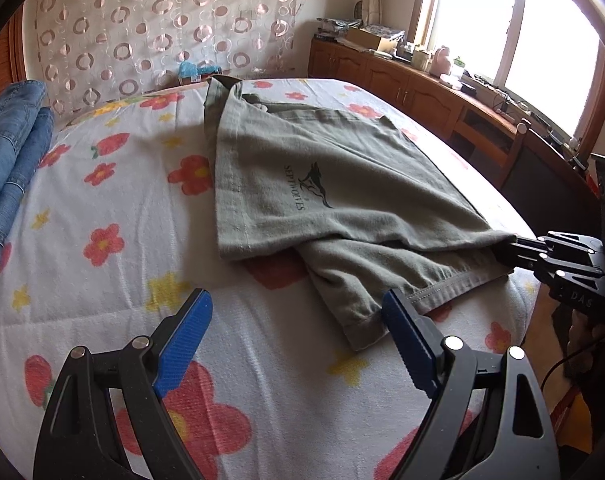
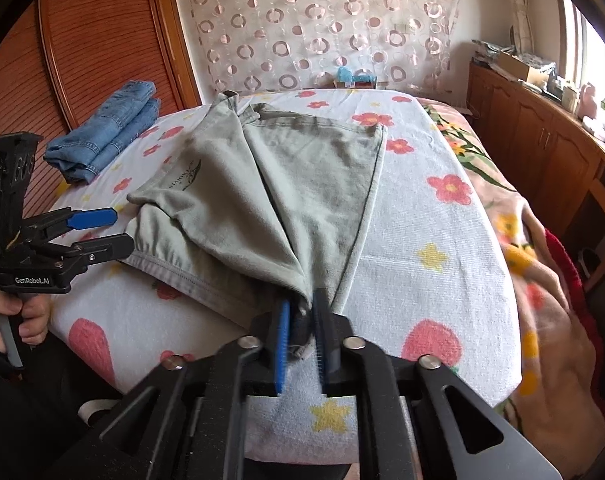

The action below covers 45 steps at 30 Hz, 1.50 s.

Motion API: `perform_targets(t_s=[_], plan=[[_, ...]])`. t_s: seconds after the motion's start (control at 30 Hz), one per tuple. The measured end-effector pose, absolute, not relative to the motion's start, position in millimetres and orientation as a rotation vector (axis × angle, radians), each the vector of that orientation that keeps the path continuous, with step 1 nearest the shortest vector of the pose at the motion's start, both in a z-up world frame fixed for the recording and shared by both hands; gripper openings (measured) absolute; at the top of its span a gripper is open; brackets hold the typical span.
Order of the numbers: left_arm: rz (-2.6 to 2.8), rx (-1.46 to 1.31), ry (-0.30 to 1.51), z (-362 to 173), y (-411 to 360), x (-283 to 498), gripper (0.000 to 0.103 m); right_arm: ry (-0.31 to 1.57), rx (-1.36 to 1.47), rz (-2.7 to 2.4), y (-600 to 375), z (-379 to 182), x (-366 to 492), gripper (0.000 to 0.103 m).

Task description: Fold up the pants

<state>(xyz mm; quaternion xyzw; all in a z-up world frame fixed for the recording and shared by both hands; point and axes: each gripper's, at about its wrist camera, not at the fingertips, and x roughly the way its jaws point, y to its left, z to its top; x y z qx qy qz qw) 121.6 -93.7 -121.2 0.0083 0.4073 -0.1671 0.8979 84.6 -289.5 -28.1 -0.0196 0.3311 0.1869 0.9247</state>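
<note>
Right gripper (image 2: 302,320) is sitting nearest its own camera, at the near edge of the bed. Its jaws are standing only a narrow gap apart, with a bunched corner of the grey-green pants (image 2: 286,184) caught between the blue pads (image 2: 281,344). Whether the pads are pressing on the cloth or standing just clear of it cannot be told.

Left gripper (image 1: 298,320) is hovering low over the flowered sheet (image 1: 114,184), jaws spread wide and holding nothing. Its right-hand finger (image 1: 406,340) is lying just beside the hemmed edge of the pants, apparently touching it; the left-hand finger is sitting over bare sheet. In the right wrist view the same gripper is showing at the left, with a hand (image 2: 10,320) wrapping its grip.

The pants are lying on the sheet in the middle of the bed, partly folded: an upper layer with a dark printed logo (image 1: 308,186) is running diagonally over a lower layer, and the cloth is narrowing toward the corner at the right gripper. The waistband end is lying at the far side.

Further off, folded blue jeans (image 2: 106,132) are resting near the left edge of the bed, well apart from the pants. Behind the bed a curtain with ring patterns (image 2: 326,20) is hanging; a wooden cabinet (image 1: 402,80) is running under the window (image 1: 502,16).
</note>
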Motion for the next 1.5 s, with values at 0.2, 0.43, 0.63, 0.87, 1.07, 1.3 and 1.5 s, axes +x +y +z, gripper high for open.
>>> perform_targets(t_s=[0.2,0.43,0.63,0.87,1.07,1.3,1.5], plan=[[-0.345,0.024,0.839,-121.8,-95.4,119.4,0.088,0.664,-0.023,0.405,-295.4,-29.5,84.7,0.017],[-0.347,0.022,0.843,-121.0,-94.7,119.3,0.088,0.671,-0.034,0.394,-294.0,-29.3,84.6,0.019],[-0.34,0.007,0.831,-112.4,-89.4,115.2,0.088,0.67,-0.068,0.354,-292.6,-10.0,78.2,0.027],[-0.316,0.01,0.78,-95.8,-76.4,110.5,0.088,0.623,-0.111,0.372,-278.8,13.1,80.7,0.033],[-0.279,-0.009,0.757,-85.8,-54.2,113.0,0.088,0.648,-0.141,0.419,-250.4,14.7,108.6,0.036],[-0.24,-0.028,0.749,-81.3,-29.9,114.8,0.088,0.638,-0.133,0.508,-216.7,13.1,131.3,0.043],[-0.216,-0.041,0.743,-79.2,-14.0,112.5,0.088,0.632,-0.21,0.543,-183.6,6.3,141.6,0.05]])
